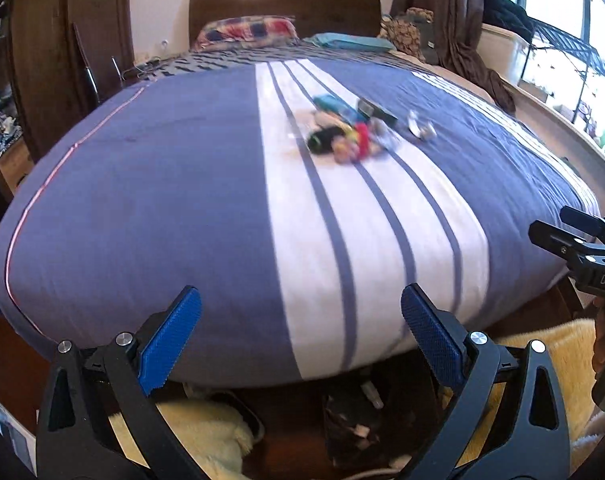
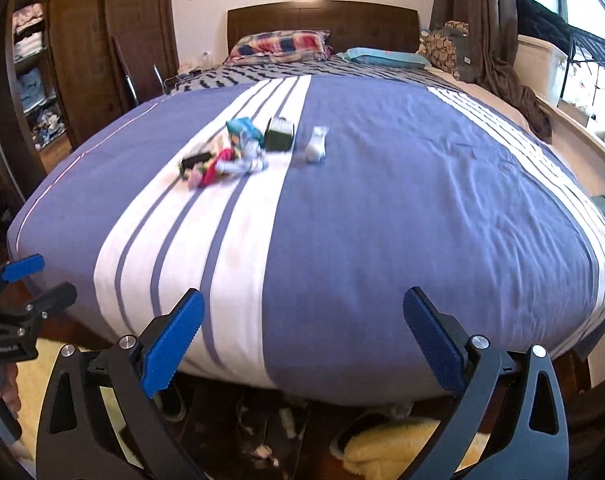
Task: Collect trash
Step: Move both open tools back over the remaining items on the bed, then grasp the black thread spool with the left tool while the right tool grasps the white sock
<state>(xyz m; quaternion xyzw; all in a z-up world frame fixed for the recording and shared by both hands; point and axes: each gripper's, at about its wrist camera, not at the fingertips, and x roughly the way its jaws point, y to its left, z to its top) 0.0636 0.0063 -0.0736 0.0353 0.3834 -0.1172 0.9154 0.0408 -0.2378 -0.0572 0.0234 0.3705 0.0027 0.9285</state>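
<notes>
Looking along the left gripper, the left wrist view shows both blue pads spread wide with nothing between them, hanging over the foot of a bed dressed in a blue-violet cover with a broad white band and thin dark stripes. The trash pile lies far up the bed on that white band, well apart from the pads: a blurred heap with a dark cylinder-like piece, something red, something teal and a dark box at its far side, and a small white scrap just beside it on the blue cloth. At the right edge the right gripper juts in, black, its pads out of frame. Below the mattress edge sits a dark bag on the floor between pale yellow fluffy rugs. A plaid pillow and a wooden headboard close the far end. In the right wrist view, the right gripper is likewise released, its pads wide apart and empty above the bed's foot. The trash pile rests on the white band toward the upper left, the white scrap near it at the stripe's edge. The left gripper shows at the left edge, one blue pad visible, a hand gripping its handle.
</notes>
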